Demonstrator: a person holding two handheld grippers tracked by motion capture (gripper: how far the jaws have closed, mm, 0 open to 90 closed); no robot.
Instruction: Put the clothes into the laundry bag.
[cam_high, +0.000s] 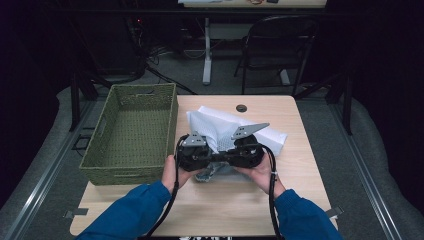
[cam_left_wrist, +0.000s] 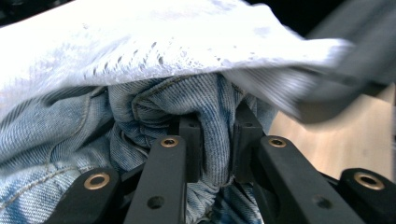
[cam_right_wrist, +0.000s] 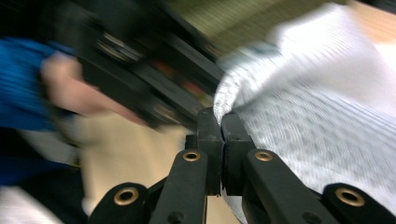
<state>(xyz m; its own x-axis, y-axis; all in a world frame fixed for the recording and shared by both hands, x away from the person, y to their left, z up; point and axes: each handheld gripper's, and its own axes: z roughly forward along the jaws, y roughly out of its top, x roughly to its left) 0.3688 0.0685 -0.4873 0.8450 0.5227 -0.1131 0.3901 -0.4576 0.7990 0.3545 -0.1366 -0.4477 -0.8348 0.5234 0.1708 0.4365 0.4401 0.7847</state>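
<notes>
1. While our left gripper (cam_left_wrist: 217, 149) pinches a bunched fold of denim (cam_left_wrist: 140, 112), our right gripper (cam_right_wrist: 221, 140) presses its jaws together on the white knit cloth (cam_right_wrist: 317, 121).
2. Both garments lie mid-table (cam_high: 300, 165), the knit draped over the denim.
3. We see a green woven basket (cam_high: 132, 135) just left.

Pinched in the left claw (cam_left_wrist: 217, 149) is faded blue denim (cam_left_wrist: 140, 116), coarse in weave with raised stitched seams. Draped just above that claw lies a white knit cloth (cam_left_wrist: 154, 42), soft and matt, pierced with small eyelet holes. The right claw (cam_right_wrist: 221, 135) nips an edge of the same white knit, where it looks finely ribbed though blurred. Both claws are matt black plastic with brass-coloured rivets. Under them the counter (cam_high: 300, 165) is pale wood-grain, smooth and dull. Left of the left claw stands a green woven basket (cam_high: 100, 160), rough and fibrous.
</notes>
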